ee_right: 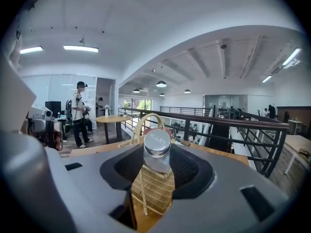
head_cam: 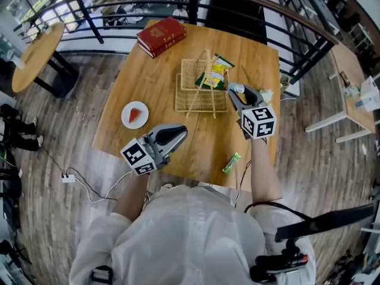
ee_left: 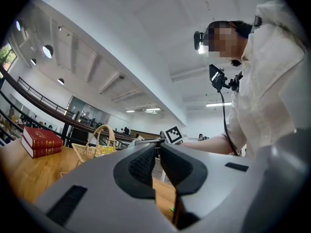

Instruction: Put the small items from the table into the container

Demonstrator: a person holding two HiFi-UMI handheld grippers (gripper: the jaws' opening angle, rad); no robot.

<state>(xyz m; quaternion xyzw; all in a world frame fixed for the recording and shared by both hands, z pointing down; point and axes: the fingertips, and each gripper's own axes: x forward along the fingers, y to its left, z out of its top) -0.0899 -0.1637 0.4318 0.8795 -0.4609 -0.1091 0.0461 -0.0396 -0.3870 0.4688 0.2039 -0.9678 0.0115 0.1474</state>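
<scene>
Silver-capped clear bottle (ee_right: 157, 148) sits clamped between the jaws of my right gripper (ee_right: 156, 173), pads pressing on its body, cap end pointing away from me. The right gripper view looks past it onto the woven basket (head_cam: 189, 70) and its arched handle. From the head view the bottle hangs just beside the basket's right rim, above the wooden table (head_cam: 208, 141), not yet over the opening. A yellow-green snack packet (head_cam: 215, 73) already lies inside the basket, leaning toward the far side. My left gripper (ee_left: 156, 161) hangs near the table's near edge, well apart from the basket, jaws drawn together to a thin slit with nothing between them. One small green packet (head_cam: 231, 162) lies on the table near the front edge, closer to my right side. Also on the table: a white plate (head_cam: 126, 119) with a red wedge on it, and red books (head_cam: 161, 36) at the far corner; I judge these are not among the small items. Step in hand: carrying the bottle to the container. Next move, as I read it: shift left over the opening, clear of the handle, lower, then open the jaws. The green packet would be left to collect.
</scene>
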